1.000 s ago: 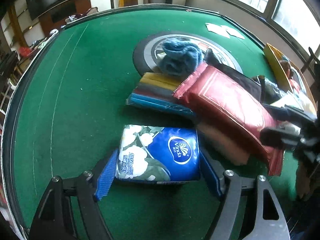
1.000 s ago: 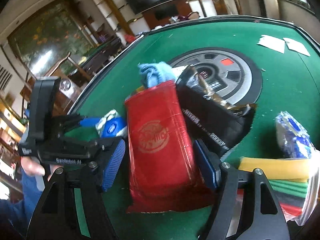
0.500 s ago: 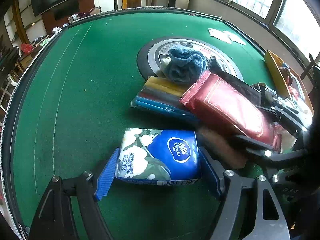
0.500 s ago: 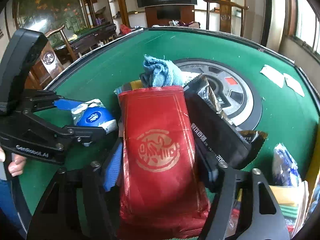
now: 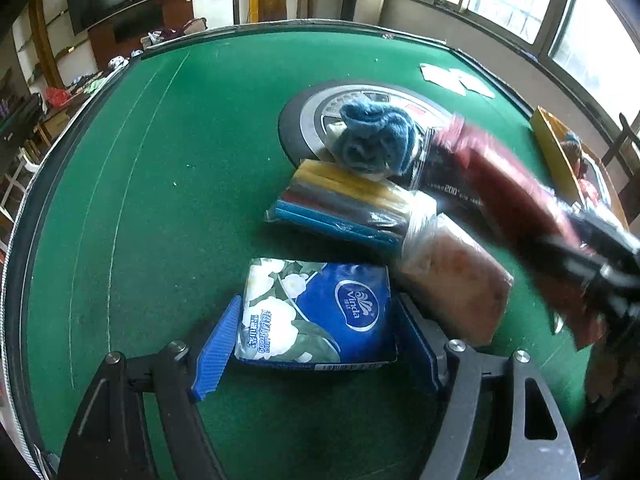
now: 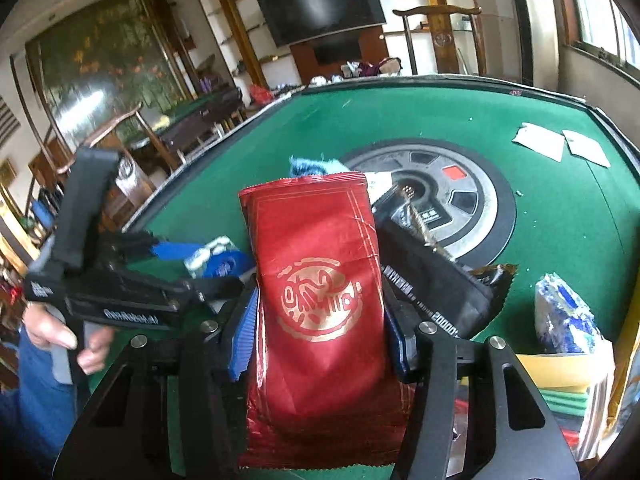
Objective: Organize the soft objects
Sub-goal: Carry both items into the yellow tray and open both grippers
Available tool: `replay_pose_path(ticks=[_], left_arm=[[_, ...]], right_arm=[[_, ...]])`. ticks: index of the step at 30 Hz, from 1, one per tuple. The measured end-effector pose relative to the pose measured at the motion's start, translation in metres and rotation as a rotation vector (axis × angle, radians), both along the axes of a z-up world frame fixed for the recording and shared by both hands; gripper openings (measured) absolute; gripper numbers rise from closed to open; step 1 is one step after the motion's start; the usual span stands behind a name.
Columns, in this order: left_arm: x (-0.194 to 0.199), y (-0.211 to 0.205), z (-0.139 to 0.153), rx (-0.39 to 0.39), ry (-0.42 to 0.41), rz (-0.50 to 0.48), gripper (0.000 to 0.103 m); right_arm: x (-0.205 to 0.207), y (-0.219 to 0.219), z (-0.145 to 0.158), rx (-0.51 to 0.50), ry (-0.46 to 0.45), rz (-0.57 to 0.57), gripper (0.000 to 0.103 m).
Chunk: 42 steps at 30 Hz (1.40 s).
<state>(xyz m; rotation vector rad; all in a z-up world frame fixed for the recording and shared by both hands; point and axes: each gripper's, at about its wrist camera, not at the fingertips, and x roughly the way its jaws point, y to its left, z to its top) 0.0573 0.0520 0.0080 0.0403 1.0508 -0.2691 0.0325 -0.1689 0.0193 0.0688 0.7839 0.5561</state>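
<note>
The red foil pouch sits lengthwise between the pads of my right claw, its sealed top edge pointing away from me and its crimped bottom hanging back under my wrist; my jaws are closing on it, both blue pads already against its sides, so I pinch it across the narrow width where the soft filling gives least. It rides clear of the pile, which I take as the way to lift it off without dragging its neighbours. Just right of my pads the black pouch lies slanted, and beyond it the grey round hub of the green table. Ahead of the pouch top peeps the blue cloth. To my left, my other claw straddles the blue tissue pack lying flat on the felt; its pads flank both short sides, seemingly touching, though I cannot tell if they press. Beyond that pack lie the striped bundle and a pinkish bag, probably next for sorting.
</note>
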Motion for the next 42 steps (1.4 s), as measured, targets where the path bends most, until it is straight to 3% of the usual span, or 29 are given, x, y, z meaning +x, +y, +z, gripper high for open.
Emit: replay_pose_path(ticks=[6, 11, 14, 20, 26, 35, 38, 42], left_arm=[[0.000, -0.011, -0.009, 0.076, 0.011, -0.015, 0.076], [-0.001, -0.008, -0.009, 0.076, 0.002, 0.005, 0.075], [-0.002, -0.002, 0.000, 0.030, -0.032, 0.022, 0.075], [-0.014, 0.010, 0.029, -0.097, -0.176, 0.036, 0.075], [-0.019, -0.007, 0.032, -0.136, -0.204, -0.013, 0.075], [-0.029, -0.089, 0.054, -0.221, -0.175, -0.183, 0.075], [-0.029, -0.135, 0.070, -0.200, -0.194, -0.256, 0.075], [-0.024, -0.207, 0.076, -0.243, -0.161, -0.366, 0.075]], right_arm=[[0.002, -0.011, 0.006, 0.069, -0.015, -0.044, 0.053], [0.001, -0.013, 0.008, 0.085, -0.021, -0.055, 0.053], [0.003, -0.016, 0.009, 0.090, -0.029, -0.063, 0.053], [0.002, -0.034, 0.016, 0.118, -0.054, -0.115, 0.053], [-0.001, -0.071, 0.033, 0.103, -0.131, -0.301, 0.053], [-0.006, -0.162, 0.053, 0.130, -0.138, -0.643, 0.053], [-0.010, -0.192, 0.059, 0.125, -0.123, -0.753, 0.053], [-0.021, -0.221, 0.065, 0.102, -0.121, -0.867, 0.053]])
